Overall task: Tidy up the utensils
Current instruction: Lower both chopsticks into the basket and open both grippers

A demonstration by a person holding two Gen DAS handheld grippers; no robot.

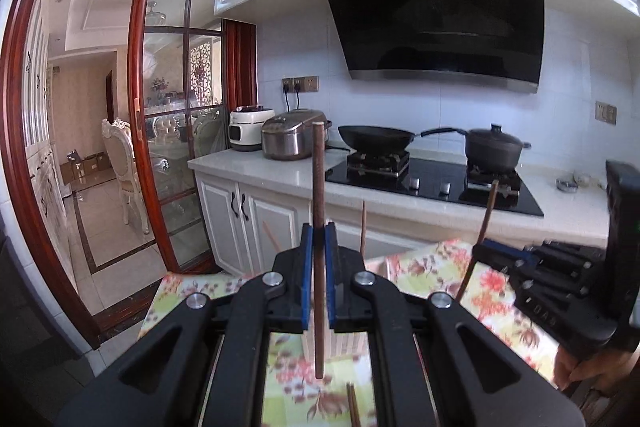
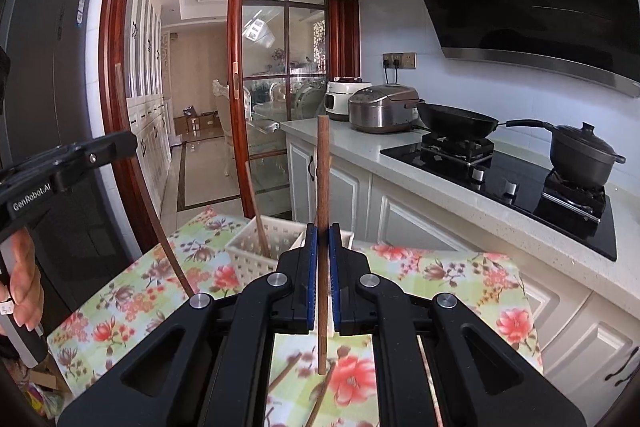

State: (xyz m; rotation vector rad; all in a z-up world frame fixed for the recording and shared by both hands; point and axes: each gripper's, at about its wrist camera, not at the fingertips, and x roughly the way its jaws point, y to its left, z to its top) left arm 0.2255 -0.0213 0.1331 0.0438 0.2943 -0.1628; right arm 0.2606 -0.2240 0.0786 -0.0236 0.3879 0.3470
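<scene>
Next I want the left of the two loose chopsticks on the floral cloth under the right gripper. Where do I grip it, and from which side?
Mid-shaft, from straight above, jaws across its length: the loose chopstick lies flat and slanted on the cloth. The right gripper is shut on an upright chopstick, so drop that first.

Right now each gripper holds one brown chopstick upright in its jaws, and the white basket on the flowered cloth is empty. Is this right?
Not quite. The white basket is not empty: a chopstick already leans inside it, as the right wrist view shows. The rest holds: the left gripper and right gripper each clamp one upright chopstick.
</scene>
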